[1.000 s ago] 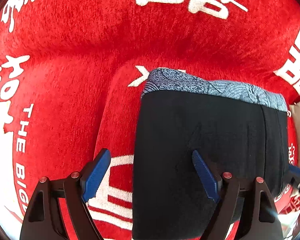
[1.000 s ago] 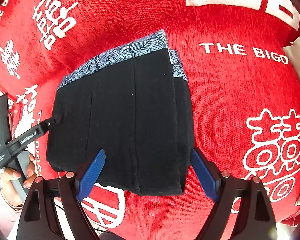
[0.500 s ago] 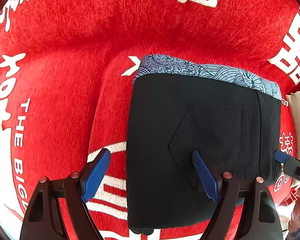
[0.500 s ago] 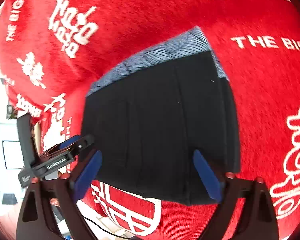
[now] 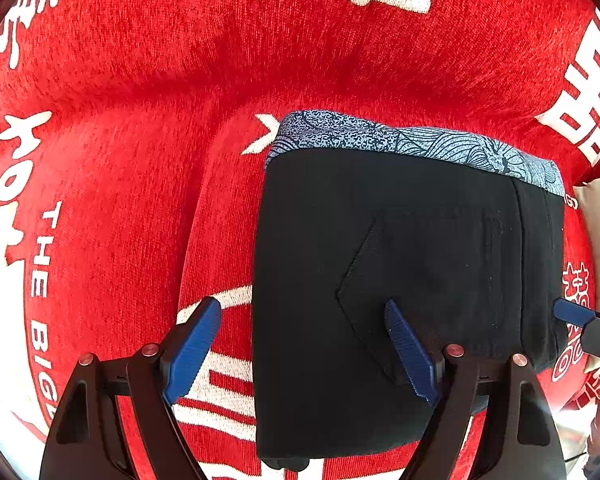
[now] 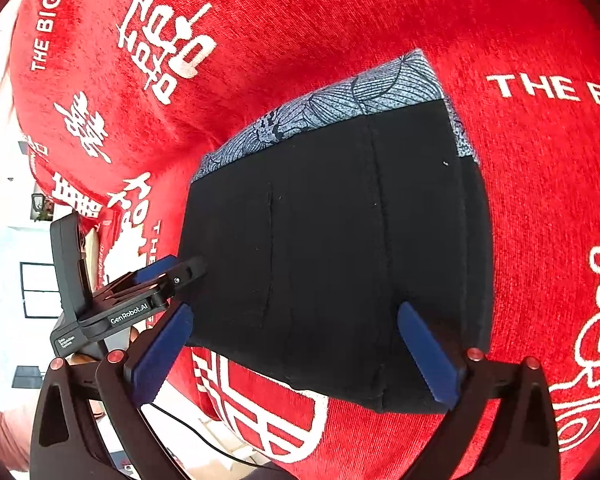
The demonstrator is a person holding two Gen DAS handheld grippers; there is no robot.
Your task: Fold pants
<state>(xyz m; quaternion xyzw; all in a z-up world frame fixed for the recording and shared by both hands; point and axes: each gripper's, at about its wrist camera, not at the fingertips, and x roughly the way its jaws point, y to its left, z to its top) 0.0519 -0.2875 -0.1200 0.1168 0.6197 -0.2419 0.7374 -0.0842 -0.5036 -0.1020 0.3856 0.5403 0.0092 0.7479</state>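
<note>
Left wrist view showed me the folded black pants (image 5: 400,280), patterned blue-grey waistband (image 5: 420,140) at the far edge, lying on a fuzzy red blanket (image 5: 140,100) printed with white lettering. My left claw (image 5: 304,352) and right claw (image 6: 296,354) both hung spread, gripping nothing.

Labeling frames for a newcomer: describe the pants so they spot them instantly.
A red blanket with white lettering covers the whole surface. The pants lie on it as a compact black folded rectangle. A blue-grey patterned band along the far edge marks them out.
</note>
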